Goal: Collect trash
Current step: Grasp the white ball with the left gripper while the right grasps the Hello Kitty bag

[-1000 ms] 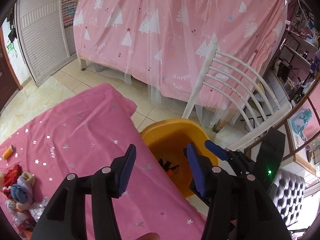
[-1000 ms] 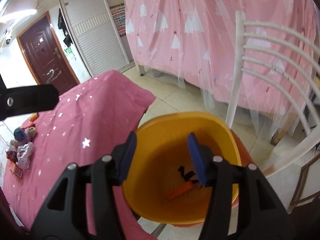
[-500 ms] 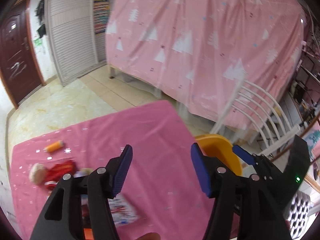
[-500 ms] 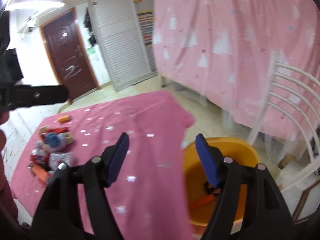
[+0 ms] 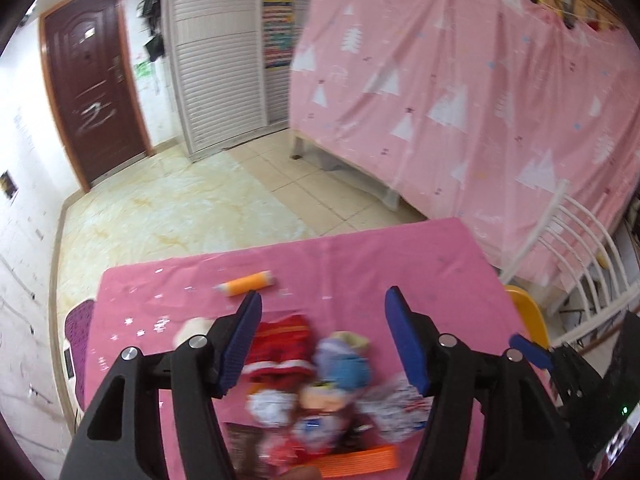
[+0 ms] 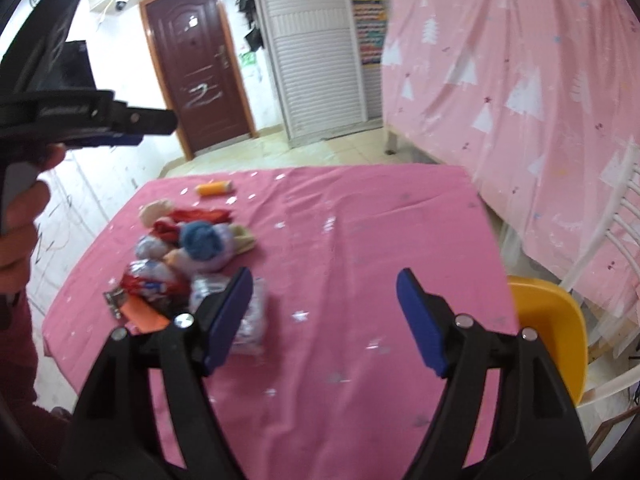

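Note:
A pile of trash lies on the pink tablecloth: red cloth, a blue and purple bundle, crinkled wrappers and an orange strip. My left gripper is open and empty, just above the pile. An orange tube lies apart, farther back. In the right wrist view the pile is at the left of the table. My right gripper is open and empty, over bare cloth right of the pile. The orange basin sits beside the table's right edge.
A white slatted chair stands right of the table by the basin. A pink curtain hangs behind. Tiled floor, a brown door and a white shutter cabinet lie beyond. The left gripper also shows in the right wrist view, upper left.
Both grippers have swung left, away from the orange basin and back over the table. The trash pile now lies under the left gripper. Both stay open and empty.

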Demonstrator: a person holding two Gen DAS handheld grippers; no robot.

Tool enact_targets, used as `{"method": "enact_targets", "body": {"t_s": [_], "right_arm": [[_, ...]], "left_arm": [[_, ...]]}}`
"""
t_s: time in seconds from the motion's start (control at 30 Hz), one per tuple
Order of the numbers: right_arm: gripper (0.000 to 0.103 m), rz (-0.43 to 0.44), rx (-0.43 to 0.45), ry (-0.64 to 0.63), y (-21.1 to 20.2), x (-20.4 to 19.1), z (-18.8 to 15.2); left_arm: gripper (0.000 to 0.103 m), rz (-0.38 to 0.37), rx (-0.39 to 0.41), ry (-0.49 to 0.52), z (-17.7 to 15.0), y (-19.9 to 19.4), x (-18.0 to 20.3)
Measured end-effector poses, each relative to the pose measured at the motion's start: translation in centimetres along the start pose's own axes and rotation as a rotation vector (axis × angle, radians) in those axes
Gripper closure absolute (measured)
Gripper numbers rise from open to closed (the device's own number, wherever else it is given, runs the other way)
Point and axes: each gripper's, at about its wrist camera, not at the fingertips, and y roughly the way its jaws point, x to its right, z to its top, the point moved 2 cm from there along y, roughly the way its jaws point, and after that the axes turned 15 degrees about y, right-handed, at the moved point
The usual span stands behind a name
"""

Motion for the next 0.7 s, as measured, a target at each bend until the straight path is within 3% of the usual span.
{"method": "enact_targets", "body": {"t_s": [0.17,0.37,0.7], "right_arm": [[0.031,0.052,-0.073,-0.023,1.5,-2.5,-1.0],[0.021,0.049,-0.136,-0.038,3.1,-4.7,-1.9],[0.021,0.015,-0.179,-0.033,4.9,-5.9,-2.4]], "left_arm": [[0.044,0.034,-0.039,-0.052,-1.6,1.3,-4.5],[0.044,0.031,-0.1,-0.108,-4.2,4.0,-8.6],[0.043,-0.002,-0.159,-0.129,-7.4,7.6,-10.2]]}}
